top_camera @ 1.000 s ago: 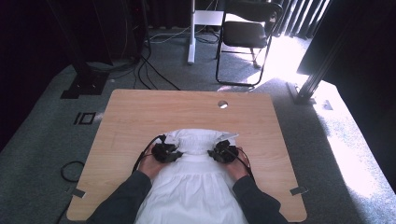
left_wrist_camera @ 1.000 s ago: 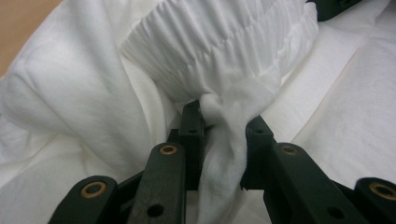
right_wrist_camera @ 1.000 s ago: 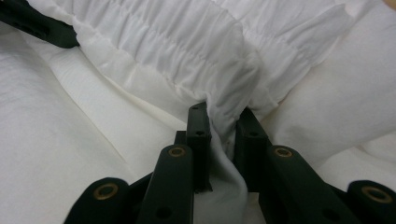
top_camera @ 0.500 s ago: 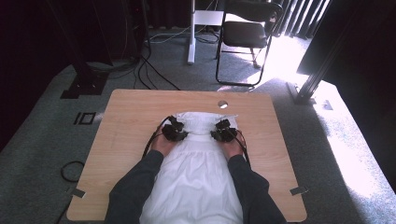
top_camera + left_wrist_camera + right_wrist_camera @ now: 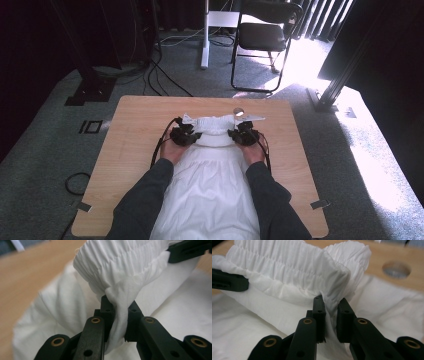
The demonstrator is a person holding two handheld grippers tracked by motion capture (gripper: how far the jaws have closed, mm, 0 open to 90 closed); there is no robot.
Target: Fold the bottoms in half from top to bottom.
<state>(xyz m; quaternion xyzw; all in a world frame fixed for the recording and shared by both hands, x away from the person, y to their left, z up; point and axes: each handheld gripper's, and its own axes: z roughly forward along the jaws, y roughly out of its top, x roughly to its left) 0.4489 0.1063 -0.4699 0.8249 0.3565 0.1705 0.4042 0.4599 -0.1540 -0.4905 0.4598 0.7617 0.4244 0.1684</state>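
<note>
Left tongs [image 5: 117, 315] clenched on cloth [image 5: 125, 265], having just been closing. Right tongs [image 5: 329, 312] likewise clamping cloth. Both mid-frame over counter [image 5: 135, 135].

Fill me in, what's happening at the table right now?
A person at a wooden table is handling a white garment with a gripper in each hand. The left gripper is shut on the gathered, elastic edge at one side, its jaws having just closed further on the cloth, and the right gripper is shut on the same edge at the other side. That edge is lifted and stretched between them at the far end, while the rest of the garment lies spread on the table toward the person.
</note>
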